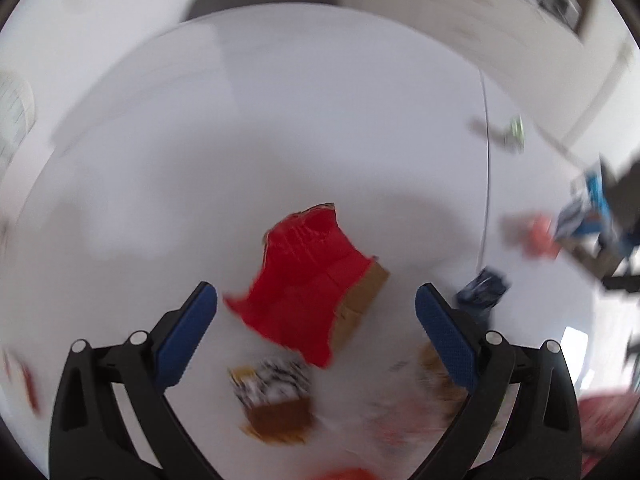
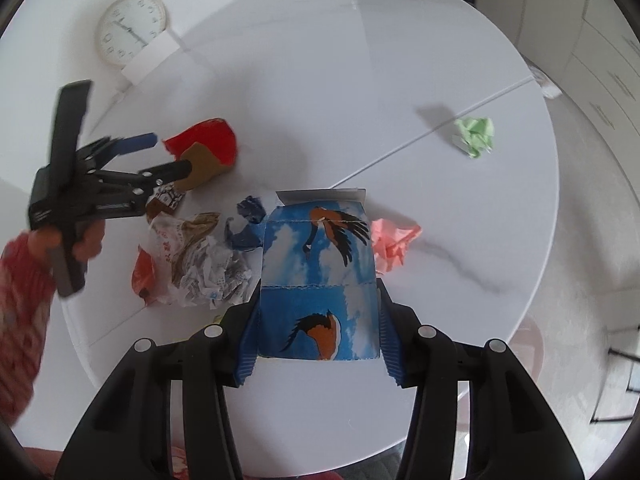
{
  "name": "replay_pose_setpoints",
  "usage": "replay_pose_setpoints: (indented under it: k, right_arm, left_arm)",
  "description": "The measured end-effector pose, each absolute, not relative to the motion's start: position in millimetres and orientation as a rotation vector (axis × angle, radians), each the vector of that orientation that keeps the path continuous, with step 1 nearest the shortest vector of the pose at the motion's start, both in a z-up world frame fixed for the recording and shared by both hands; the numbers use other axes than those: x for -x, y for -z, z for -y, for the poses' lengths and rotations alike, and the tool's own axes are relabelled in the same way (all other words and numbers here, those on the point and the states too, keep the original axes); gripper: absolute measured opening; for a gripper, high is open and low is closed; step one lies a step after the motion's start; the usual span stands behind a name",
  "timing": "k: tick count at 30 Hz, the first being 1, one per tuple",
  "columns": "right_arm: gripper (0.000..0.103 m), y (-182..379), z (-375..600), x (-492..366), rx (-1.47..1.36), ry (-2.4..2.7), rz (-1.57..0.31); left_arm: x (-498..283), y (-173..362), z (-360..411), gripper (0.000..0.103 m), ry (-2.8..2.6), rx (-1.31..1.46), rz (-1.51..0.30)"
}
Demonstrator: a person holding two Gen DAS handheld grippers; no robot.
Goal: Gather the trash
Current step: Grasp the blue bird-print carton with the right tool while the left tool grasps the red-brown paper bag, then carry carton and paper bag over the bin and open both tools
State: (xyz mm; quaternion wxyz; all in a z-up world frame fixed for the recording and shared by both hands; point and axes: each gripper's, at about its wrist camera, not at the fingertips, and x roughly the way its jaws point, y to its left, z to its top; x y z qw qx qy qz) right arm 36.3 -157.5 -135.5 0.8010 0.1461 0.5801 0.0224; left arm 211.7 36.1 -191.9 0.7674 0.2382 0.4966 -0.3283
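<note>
Over the table, right gripper pinches the blue box; left gripper, spread, must close on the red scrap

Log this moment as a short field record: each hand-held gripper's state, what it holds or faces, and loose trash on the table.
right hand-held gripper: shut on blue bird-print carton
left hand-held gripper: open, above red torn card
loose trash: green paper ball, pink paper ball, crumpled wrapper pile
surface: white round table
</note>
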Motion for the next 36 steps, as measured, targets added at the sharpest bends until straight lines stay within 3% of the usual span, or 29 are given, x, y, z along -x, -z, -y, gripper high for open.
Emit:
replay_pose_setpoints:
  k: [7, 10, 12, 16, 18, 30, 36]
  right_arm:
    - [0.05, 136, 166, -33, -0.373, 0.038, -1.248]
    - [0.051, 136, 166, -35, -0.389, 0.064, -1.249]
    - [0.051, 135, 169, -35, -0.399, 0.075, -1.249]
    - [0.051, 134, 175, -34, -0.414, 0.087, -1.244]
    - [0.051, 133, 178, -32, -0.424, 0.089, -1.236]
    - [0.05, 111, 240, 23, -0.459, 0.193, -1.119]
    - [0.051, 163, 296, 71, -0.458, 0.305, -1.181]
  left_arm:
    - [-225, 217, -23, 0.095, 0.855, -0.65, -1.085]
    - [-231, 224, -21, 0.079, 0.876, -0.65, -1.091]
    - [-234, 227, -22, 0.063, 0.883, -0.627, -1.109]
    - [-230, 227, -25, 0.051, 0.906, -0.609, -1.09]
    - [-229, 224, -26, 0.04, 0.905, -0.602, -1.079]
    - [-214, 169, -37, 0.039, 0.805, -0.467, -1.025]
    - [-165, 127, -7, 0.04, 0.762, -0.446, -0.986]
